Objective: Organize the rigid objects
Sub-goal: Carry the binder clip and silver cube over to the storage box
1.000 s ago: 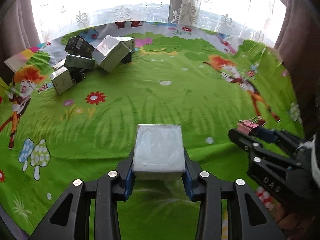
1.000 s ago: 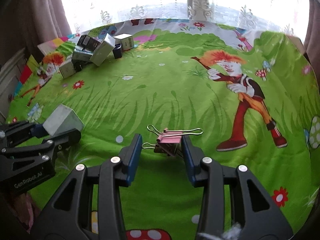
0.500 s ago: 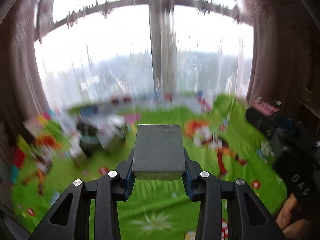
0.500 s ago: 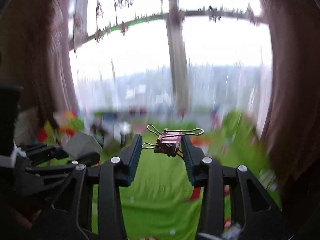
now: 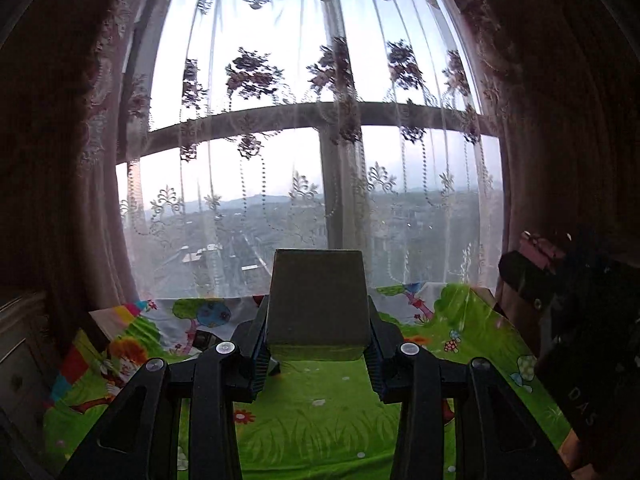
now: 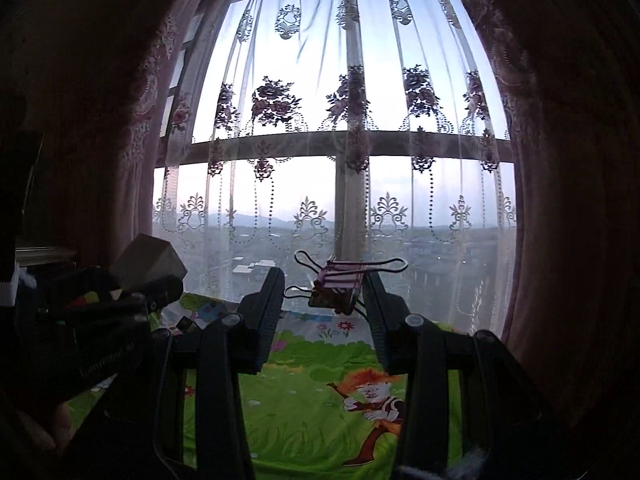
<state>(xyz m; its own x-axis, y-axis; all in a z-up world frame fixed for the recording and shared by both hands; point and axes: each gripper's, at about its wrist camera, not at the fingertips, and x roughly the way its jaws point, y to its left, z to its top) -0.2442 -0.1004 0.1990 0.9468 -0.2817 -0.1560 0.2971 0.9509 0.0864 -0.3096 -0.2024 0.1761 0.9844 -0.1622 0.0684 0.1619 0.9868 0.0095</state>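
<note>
While raised before the curtain (image 5: 304, 80): left tongs (image 5: 318, 330) clamped on grey box (image 5: 317, 300); right tongs (image 6: 326, 304) clamped on binder clip (image 6: 338, 286).

We see open air ahead above the green cartoon-print cloth (image 5: 320, 420); sheer lace curtain (image 5: 304, 120) blocks beyond, dark drapes (image 6: 568, 200) flank.

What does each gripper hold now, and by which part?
Left gripper: grey box, by its two sides. Right gripper: pink binder clip, by its body.
</note>
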